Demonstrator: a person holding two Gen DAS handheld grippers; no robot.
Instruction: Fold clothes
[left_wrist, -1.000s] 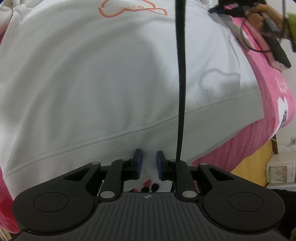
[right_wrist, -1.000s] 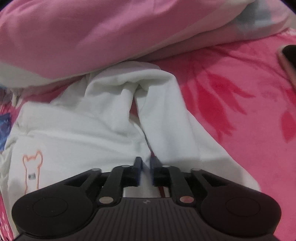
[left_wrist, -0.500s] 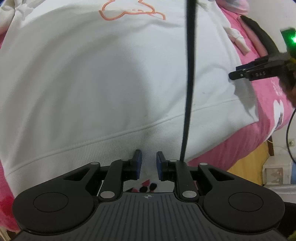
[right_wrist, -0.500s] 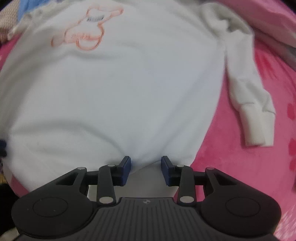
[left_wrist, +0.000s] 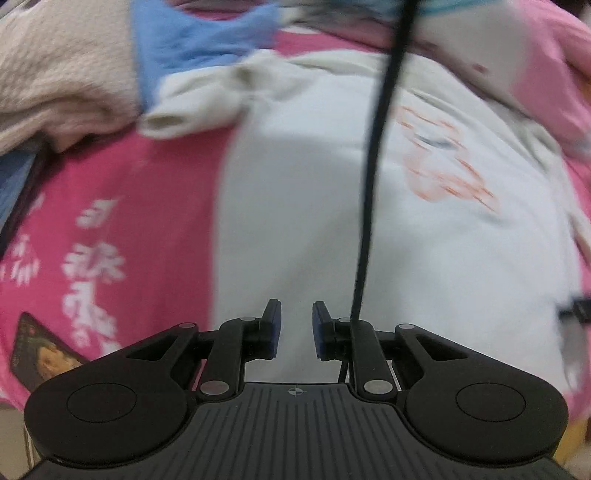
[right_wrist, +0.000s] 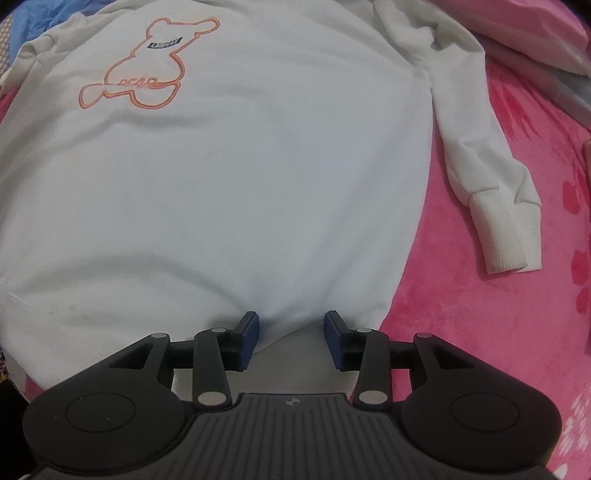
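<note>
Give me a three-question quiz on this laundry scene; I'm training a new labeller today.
1. True or false: the white sweatshirt lies spread flat on the pink blanket.
2. What colour is the bear outline? A green, B orange, C black.
3. In the right wrist view, on which side of the picture does the sleeve with the ribbed cuff lie?

Key: 1 true; 2 B; 3 the right side.

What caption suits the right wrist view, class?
Right gripper opening over the hem of a white bear-print sweatshirt on pink bedding.

Pink blanket (right_wrist: 480, 332), black cable (left_wrist: 373, 184), perhaps a card (left_wrist: 40, 354).
</note>
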